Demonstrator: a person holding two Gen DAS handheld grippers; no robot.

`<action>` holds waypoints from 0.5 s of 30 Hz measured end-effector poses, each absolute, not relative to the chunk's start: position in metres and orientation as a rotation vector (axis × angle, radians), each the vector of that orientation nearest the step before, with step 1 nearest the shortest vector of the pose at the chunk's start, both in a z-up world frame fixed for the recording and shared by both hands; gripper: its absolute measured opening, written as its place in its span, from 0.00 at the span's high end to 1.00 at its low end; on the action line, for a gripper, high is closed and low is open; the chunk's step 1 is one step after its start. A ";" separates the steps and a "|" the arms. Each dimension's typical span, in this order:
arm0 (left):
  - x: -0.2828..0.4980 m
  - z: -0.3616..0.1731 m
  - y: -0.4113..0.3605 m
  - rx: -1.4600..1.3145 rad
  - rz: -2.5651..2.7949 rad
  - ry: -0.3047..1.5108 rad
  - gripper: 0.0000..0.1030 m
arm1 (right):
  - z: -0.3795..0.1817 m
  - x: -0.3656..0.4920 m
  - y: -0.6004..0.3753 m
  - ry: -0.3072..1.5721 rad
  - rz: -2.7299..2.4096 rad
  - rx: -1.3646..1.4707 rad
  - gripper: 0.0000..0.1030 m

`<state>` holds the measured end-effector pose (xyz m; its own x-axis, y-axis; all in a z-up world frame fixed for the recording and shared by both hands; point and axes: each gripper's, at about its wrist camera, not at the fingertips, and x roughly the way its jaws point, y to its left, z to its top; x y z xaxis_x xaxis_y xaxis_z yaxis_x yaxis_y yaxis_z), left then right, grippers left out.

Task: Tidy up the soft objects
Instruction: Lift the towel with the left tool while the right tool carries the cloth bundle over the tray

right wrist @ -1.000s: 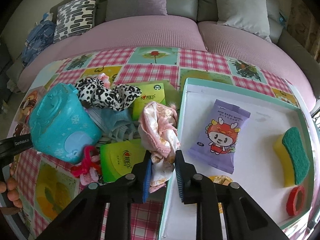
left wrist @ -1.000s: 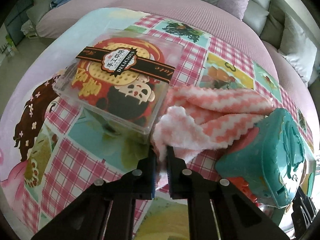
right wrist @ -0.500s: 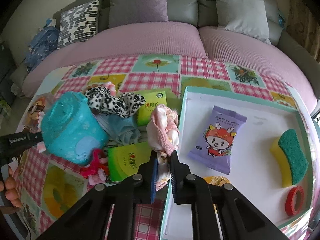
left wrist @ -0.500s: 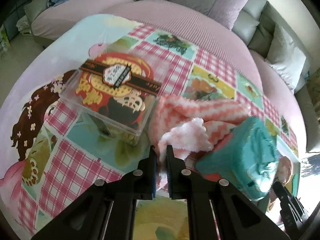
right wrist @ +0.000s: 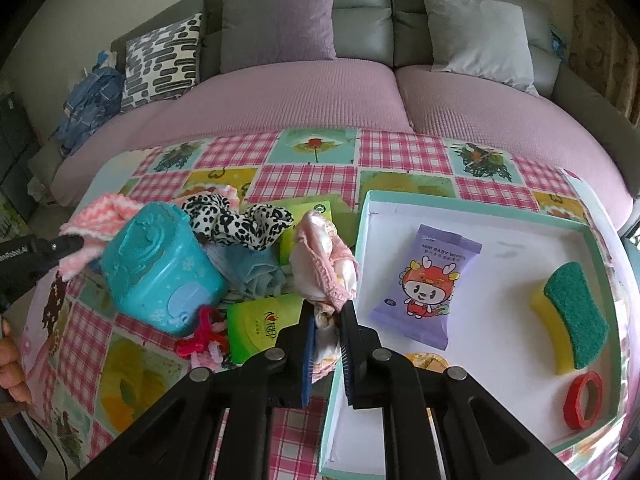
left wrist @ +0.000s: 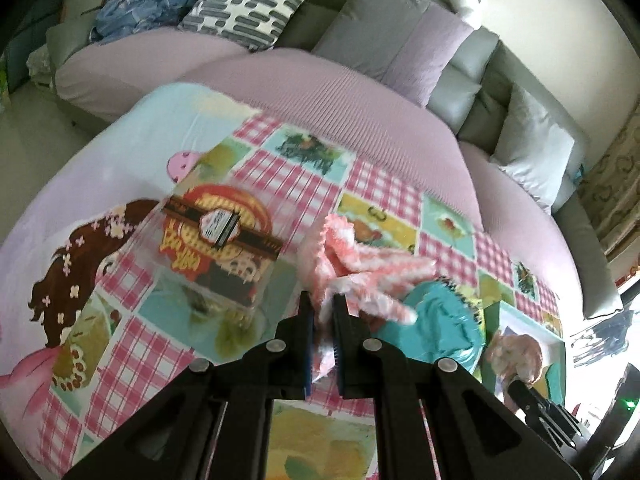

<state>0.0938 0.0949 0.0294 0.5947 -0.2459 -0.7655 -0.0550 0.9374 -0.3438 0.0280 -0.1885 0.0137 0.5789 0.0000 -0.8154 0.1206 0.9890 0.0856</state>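
Note:
My left gripper [left wrist: 323, 304] is shut on a pink-and-white zigzag cloth [left wrist: 360, 268] and holds it lifted above the patchwork mat; the cloth also shows in the right wrist view [right wrist: 100, 212]. My right gripper [right wrist: 328, 312] is shut on a pale pink crumpled garment [right wrist: 324, 260], raised beside the left wall of the white tray [right wrist: 500, 208]. The same garment shows in the left wrist view [left wrist: 516, 356].
A teal wipes tub [right wrist: 160, 268], a leopard-print cloth [right wrist: 232, 220], a blue cloth [right wrist: 248, 272], green packets [right wrist: 264, 320] and a pink scrunchie [right wrist: 204, 332] lie on the mat. The tray holds a purple wipes pack [right wrist: 428, 284], a sponge [right wrist: 572, 312] and red tape [right wrist: 584, 400]. A clear box [left wrist: 216, 248] stands at the left.
My left gripper has lifted the zigzag cloth off the mat and pulled back from the clear box. My right gripper closed on the pink garment and raised it.

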 end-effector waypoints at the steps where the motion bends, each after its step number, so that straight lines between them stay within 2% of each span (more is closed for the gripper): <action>1: 0.092 0.034 0.095 -0.351 -0.119 0.914 0.92 | 0.015 0.027 -0.190 0.948 -0.071 0.143 0.88; 15: 0.062 0.094 0.085 -0.320 -0.191 0.657 0.92 | 0.029 0.012 -0.217 0.901 -0.099 0.205 0.88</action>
